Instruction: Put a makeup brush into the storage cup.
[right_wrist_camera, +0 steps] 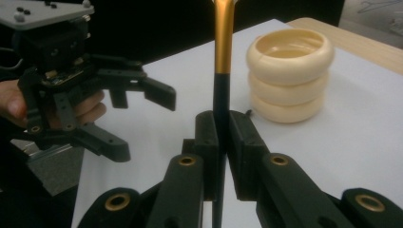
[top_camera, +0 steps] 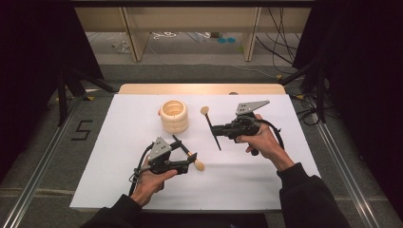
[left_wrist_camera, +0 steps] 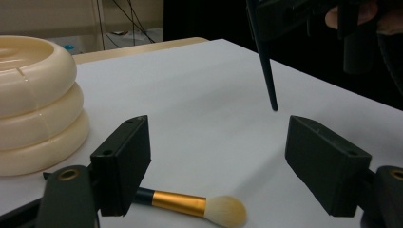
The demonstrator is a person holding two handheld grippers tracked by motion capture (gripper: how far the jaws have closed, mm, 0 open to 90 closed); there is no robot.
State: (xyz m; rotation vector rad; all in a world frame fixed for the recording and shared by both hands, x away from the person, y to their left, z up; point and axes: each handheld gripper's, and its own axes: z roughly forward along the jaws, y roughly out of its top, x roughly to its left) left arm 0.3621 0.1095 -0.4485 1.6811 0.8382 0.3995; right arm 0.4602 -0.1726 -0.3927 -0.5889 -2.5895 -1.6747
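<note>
High view: white bench with cream ringed holder standing upright near the far middle. Right gripper clenched on a black-handled brush, held off the bench, bristle head pointing away toward the far edge, just right of the holder. Left gripper released, jaws spread, with a second brush lying flat on the bench between them, pale bristle tip toward the right.

Left gripper view: jaws wide apart, touching nothing; second brush lying on the bench low by the left jaw, gold ferrule and pale bristles showing. Holder at left. Tapered black handle end of the held brush hanging above the bench.

Right gripper view: jaws pressed on the black handle, gold ferrule rising above. Holder beyond at right; left gripper at left, spread open.
</note>
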